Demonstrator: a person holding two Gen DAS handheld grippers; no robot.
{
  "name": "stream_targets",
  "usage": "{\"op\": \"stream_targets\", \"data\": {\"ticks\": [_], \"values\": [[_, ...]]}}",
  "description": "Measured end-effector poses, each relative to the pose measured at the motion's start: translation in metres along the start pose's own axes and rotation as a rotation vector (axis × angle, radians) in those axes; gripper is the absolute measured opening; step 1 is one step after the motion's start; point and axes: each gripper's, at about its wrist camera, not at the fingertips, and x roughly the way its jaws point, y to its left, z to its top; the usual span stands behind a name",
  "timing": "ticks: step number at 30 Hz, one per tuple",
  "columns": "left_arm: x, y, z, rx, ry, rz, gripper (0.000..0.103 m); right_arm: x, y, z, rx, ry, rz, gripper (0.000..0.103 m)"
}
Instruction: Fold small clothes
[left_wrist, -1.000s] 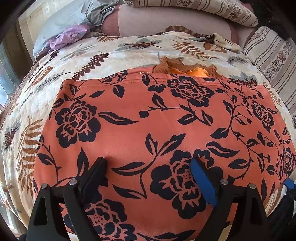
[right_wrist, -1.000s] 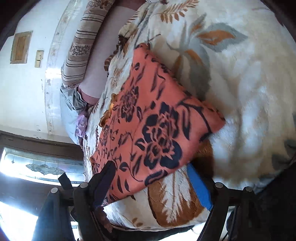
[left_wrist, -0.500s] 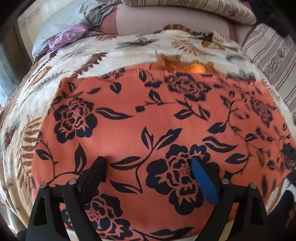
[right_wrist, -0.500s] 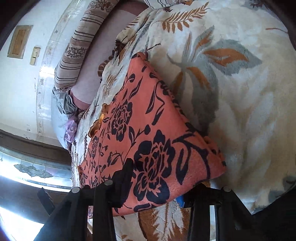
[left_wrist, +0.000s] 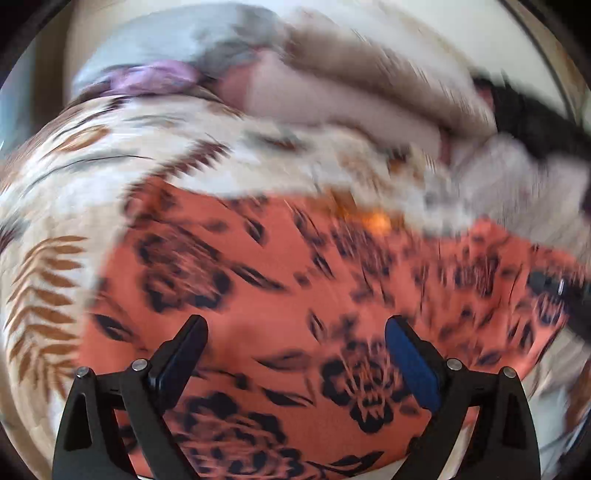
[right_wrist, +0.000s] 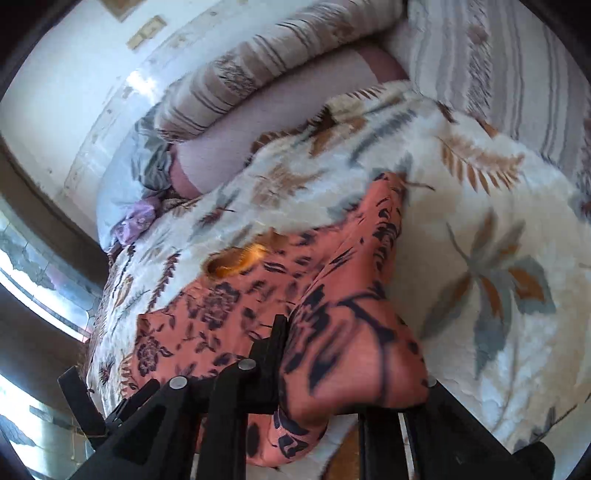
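— Garment (right_wrist: 258, 302) first: that orange cloth with the dark flowers lies spread on the leaf-patterned blanket (right_wrist: 480, 221), its long side running from the right gripper (right_wrist: 354, 369) across toward the left gripper (left_wrist: 295, 347)

— Which one actually has it?

— The right one. Its fingers are clamped on a bunched corner, and the cloth there rises off the blanket in a peaked ridge. The left one's fingers stand wide apart over the flat middle of the cloth, pinching nothing

— So any fold goes from the right end?

— I'd judge so. The held corner is at the near right end, the rest stretches away leftward, so carrying that corner over the flat part is what the layout invites. The left is nearer the free end, well placed to pin it, if that's wanted

— What do you get from each camera?

— The right wrist view shows the grip and the lifted ridge, plus a bright orange scrap (right_wrist: 236, 258) at the cloth's far edge; I can't tell whether it's lining or a separate piece. The left wrist view is badly smeared, yet only it shows how much cloth lies flat, and the other tool dark at its far right edge

— Beyond that?

— A striped bolster (right_wrist: 258, 62) and a purple bundle (right_wrist: 135, 218), well clear
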Motion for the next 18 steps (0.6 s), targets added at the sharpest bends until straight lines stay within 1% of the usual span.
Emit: {"op": "stream_targets", "data": {"ticks": [2, 4, 5, 6, 7, 8, 9, 10, 11, 13, 14, 15, 17, 18], "values": [[-0.023, 0.043, 0.015, -0.181, -0.086, -0.027, 0.097, 0.001, 0.048, -0.005, -0.11, -0.016, 0.035, 0.018], [-0.035, 0.089, 0.021, -0.362, -0.126, -0.044, 0.097, 0.015, 0.086, -0.022, -0.2, 0.014, 0.072, 0.018], [-0.039, 0.109, 0.02, -0.433, -0.136, -0.045, 0.097, 0.03, 0.102, -0.036, -0.239, 0.049, 0.083, 0.018], [-0.04, 0.126, 0.02, -0.487, -0.134, -0.045, 0.097, 0.05, 0.114, -0.052, -0.277, 0.101, 0.085, 0.018], [-0.04, 0.139, 0.018, -0.532, -0.124, -0.053, 0.096, 0.076, 0.123, -0.07, -0.315, 0.178, 0.08, 0.018], [-0.039, 0.148, 0.017, -0.568, -0.113, -0.069, 0.095, 0.105, 0.125, -0.09, -0.332, 0.27, 0.073, 0.018], [-0.038, 0.153, 0.016, -0.59, -0.106, -0.098, 0.095, 0.122, 0.123, -0.104, -0.321, 0.303, 0.091, 0.019], [-0.039, 0.152, 0.016, -0.587, -0.099, -0.129, 0.095, 0.118, 0.126, -0.106, -0.335, 0.248, 0.086, 0.019], [-0.04, 0.146, 0.017, -0.558, -0.1, -0.157, 0.095, 0.113, 0.128, -0.103, -0.336, 0.249, 0.083, 0.018], [-0.041, 0.127, 0.023, -0.478, -0.1, -0.208, 0.095, 0.108, 0.121, -0.092, -0.278, 0.274, 0.121, 0.017], [-0.038, 0.116, 0.028, -0.45, -0.086, -0.234, 0.095, 0.109, 0.116, -0.089, -0.266, 0.287, 0.133, 0.017], [-0.035, 0.107, 0.031, -0.427, -0.065, -0.261, 0.095, 0.108, 0.111, -0.086, -0.247, 0.293, 0.15, 0.016], [-0.02, 0.084, 0.038, -0.374, 0.013, -0.309, 0.095, 0.104, 0.108, -0.082, -0.216, 0.287, 0.175, 0.016], [-0.012, 0.075, 0.042, -0.352, 0.049, -0.312, 0.095, 0.101, 0.105, -0.08, -0.202, 0.274, 0.19, 0.016]]}}
